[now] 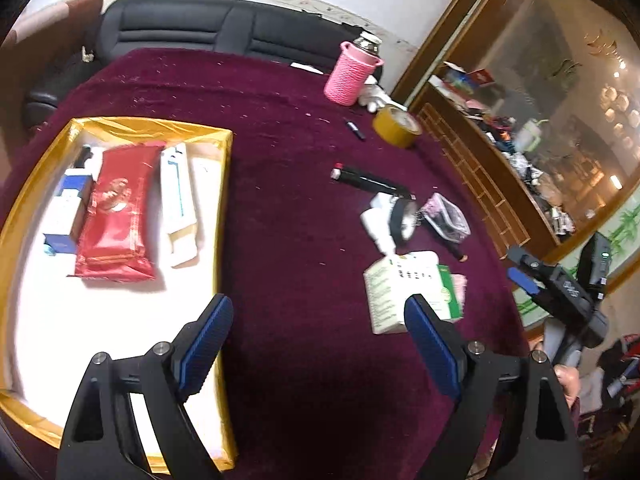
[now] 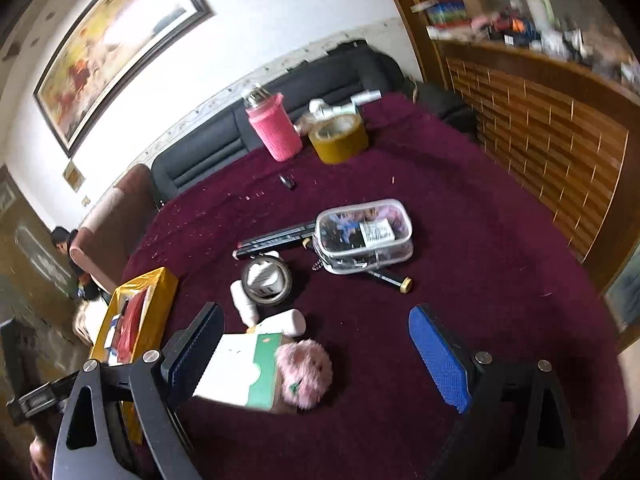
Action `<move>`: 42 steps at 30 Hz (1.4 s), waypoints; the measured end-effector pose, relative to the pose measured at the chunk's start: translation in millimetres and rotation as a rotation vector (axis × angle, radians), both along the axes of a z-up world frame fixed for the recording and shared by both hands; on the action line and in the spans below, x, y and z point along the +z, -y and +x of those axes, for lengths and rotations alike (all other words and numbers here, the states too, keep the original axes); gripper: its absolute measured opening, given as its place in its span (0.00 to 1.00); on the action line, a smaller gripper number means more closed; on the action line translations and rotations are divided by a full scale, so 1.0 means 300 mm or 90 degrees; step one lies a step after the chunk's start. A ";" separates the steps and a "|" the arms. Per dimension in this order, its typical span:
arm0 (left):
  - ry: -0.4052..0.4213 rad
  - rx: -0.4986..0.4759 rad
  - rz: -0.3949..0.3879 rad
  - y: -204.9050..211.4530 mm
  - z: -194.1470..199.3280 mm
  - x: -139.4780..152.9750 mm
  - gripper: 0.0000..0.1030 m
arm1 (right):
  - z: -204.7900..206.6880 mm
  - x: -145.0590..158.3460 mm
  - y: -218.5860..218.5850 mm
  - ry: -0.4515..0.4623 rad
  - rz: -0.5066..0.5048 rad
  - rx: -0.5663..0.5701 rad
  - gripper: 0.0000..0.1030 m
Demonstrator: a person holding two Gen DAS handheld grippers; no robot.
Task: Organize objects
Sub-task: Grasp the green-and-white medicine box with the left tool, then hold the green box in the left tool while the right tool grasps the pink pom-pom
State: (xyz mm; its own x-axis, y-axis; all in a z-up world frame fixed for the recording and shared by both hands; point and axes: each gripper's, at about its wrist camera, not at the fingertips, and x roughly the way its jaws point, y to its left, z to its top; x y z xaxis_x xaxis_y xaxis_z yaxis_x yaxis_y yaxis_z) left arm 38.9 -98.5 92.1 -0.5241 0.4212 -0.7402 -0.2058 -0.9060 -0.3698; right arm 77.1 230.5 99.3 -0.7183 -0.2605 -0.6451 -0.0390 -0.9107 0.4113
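Left claw (image 1: pixel 318 344) gapes above maroon cloth (image 1: pixel 300 220) beside gold tray (image 1: pixel 224 184).

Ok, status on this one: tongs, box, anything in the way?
Left tongs open, empty. Right tongs open, empty. Gold box part filled. Green-white carton loose on cloth, nearest; nothing blocking.

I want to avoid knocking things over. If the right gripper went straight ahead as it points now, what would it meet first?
Probably the fuzzy pink ball beside the green-and-white box, low between the open fingers of the right gripper; the clear pouch lies farther on. Depth is uncertain.
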 end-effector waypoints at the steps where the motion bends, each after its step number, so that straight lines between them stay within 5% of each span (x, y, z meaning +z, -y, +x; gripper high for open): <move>1: -0.002 0.001 -0.009 -0.006 -0.006 0.001 0.84 | -0.024 -0.034 -0.001 0.009 -0.005 0.002 0.93; 10: 0.024 -0.078 -0.001 -0.272 -0.119 -0.073 0.84 | -0.069 -0.219 -0.119 0.021 -0.075 -0.060 0.93; 16: -0.051 -0.181 -0.070 -0.491 -0.155 -0.095 0.84 | -0.073 -0.255 -0.199 0.029 -0.169 -0.080 0.94; 22: -0.048 -0.297 -0.136 -0.639 -0.184 -0.183 0.85 | -0.082 -0.244 -0.175 0.030 -0.145 -0.066 0.95; 33: 0.016 -0.428 -0.091 -0.657 -0.023 -0.183 0.88 | -0.092 -0.252 -0.152 0.030 -0.108 -0.052 0.99; 42: -0.096 -0.433 -0.269 -0.784 0.117 -0.251 0.88 | -0.092 -0.250 -0.143 0.032 -0.094 -0.050 0.99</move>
